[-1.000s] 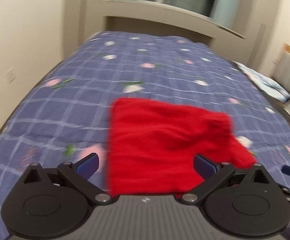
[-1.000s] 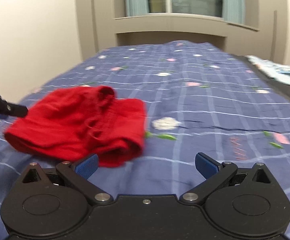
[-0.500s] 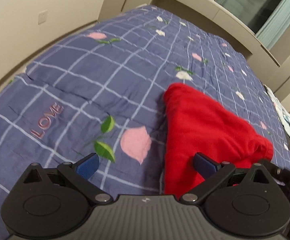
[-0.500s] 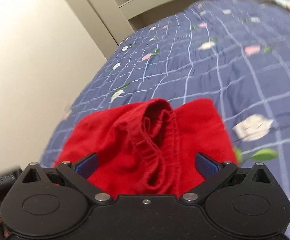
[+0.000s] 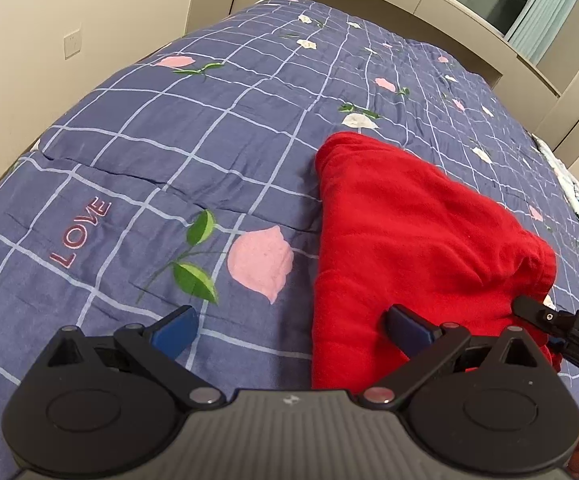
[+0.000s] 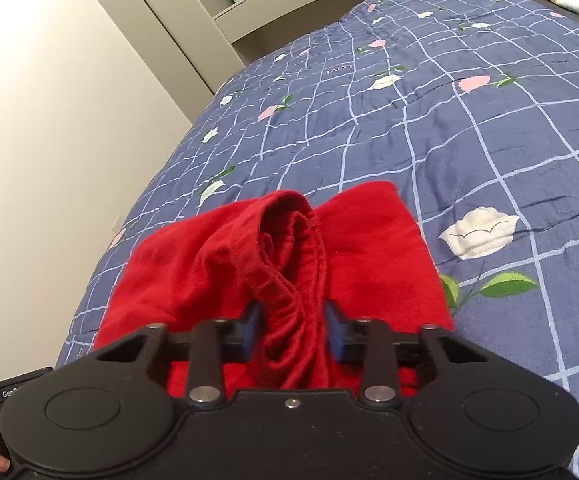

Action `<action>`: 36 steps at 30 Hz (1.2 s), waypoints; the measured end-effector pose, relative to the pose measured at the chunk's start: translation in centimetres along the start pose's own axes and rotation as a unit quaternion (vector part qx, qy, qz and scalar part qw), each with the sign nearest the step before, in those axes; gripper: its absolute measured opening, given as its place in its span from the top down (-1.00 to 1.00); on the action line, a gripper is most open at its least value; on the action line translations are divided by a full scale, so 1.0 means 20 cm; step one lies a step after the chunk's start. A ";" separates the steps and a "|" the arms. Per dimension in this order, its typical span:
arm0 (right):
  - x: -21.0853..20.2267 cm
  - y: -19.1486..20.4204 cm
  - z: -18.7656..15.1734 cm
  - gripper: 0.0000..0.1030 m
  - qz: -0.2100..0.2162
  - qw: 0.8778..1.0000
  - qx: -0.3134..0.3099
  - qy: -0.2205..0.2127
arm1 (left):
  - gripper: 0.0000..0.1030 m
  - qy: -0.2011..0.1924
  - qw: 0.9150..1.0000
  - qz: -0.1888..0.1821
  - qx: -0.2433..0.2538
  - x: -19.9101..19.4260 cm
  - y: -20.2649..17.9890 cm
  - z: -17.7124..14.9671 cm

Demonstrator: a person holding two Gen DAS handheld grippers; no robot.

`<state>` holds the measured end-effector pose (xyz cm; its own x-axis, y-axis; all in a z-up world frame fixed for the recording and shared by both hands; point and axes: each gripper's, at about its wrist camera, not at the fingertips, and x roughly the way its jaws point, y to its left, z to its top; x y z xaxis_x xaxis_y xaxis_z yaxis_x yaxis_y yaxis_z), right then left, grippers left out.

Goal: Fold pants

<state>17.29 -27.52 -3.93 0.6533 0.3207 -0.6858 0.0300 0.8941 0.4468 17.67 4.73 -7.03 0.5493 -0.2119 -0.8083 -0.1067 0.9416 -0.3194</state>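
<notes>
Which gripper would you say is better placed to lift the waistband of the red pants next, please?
Right. The right gripper is shut on the waistband of the red pants, while the left gripper is open, only one finger over the fabric.

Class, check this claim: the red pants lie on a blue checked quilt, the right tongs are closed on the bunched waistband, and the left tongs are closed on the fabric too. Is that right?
Not quite. The left tongs are open, holding nothing, as the left wrist view shows. The rest stands: the red pants lie on the quilt, and the right tongs are closed on the waistband.
</notes>
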 end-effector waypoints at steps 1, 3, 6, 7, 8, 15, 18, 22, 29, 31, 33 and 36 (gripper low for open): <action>-0.02 0.01 0.00 0.57 0.003 1.000 -0.003 -0.004 | -0.99 0.001 1.000 0.001 0.001 -0.01 -0.01 0.00; -0.05 0.02 0.01 0.68 0.012 1.000 -0.010 -0.015 | -0.99 0.000 1.000 0.001 0.005 -0.03 -0.03 0.00; -0.11 0.04 0.05 0.70 0.017 0.999 -0.028 -0.031 | -0.99 -0.010 1.000 -0.001 0.016 -0.07 -0.06 0.02; -0.14 0.04 0.06 0.71 0.017 0.999 -0.032 -0.036 | -0.99 -0.014 1.000 -0.002 0.020 -0.09 -0.07 0.02; -0.17 0.04 0.07 0.71 0.017 0.998 -0.034 -0.043 | -0.99 -0.019 1.000 -0.003 0.024 -0.10 -0.08 0.03; -0.24 -0.07 0.10 0.70 -0.018 0.999 -0.026 -0.043 | -0.99 -0.011 0.999 -0.011 0.039 -0.08 -0.14 0.02; -0.17 -0.11 0.04 0.68 -0.045 0.998 -0.035 -0.023 | -1.00 -0.001 0.999 -0.007 0.046 -0.03 -0.14 -0.01; -0.14 -0.11 -0.01 0.56 -0.055 0.997 -0.049 -0.025 | -0.99 0.001 0.999 -0.011 0.050 -0.04 -0.13 -0.01; -0.16 -0.02 0.08 -0.28 -0.067 0.991 -0.104 -0.056 | -0.99 -0.032 0.997 -0.007 0.071 -0.06 -0.21 0.17; -0.14 0.00 0.11 -0.48 -0.075 0.988 -0.120 -0.064 | -0.99 -0.045 0.995 -0.007 0.090 -0.03 -0.26 0.22; -0.11 0.01 0.14 -0.54 -0.085 0.984 -0.136 -0.072 | -0.99 -0.055 0.992 0.006 0.109 0.00 -0.30 0.27; -0.04 0.01 0.18 -0.55 -0.110 0.978 -0.159 -0.077 | -0.99 -0.055 0.988 0.030 0.138 0.10 -0.35 0.33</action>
<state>19.54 -28.78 -1.28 0.7646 0.0813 -0.6393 -0.0385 0.9960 0.0806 24.91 -0.51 -3.09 0.6379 -0.1388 -0.7575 0.0800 0.9902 -0.1141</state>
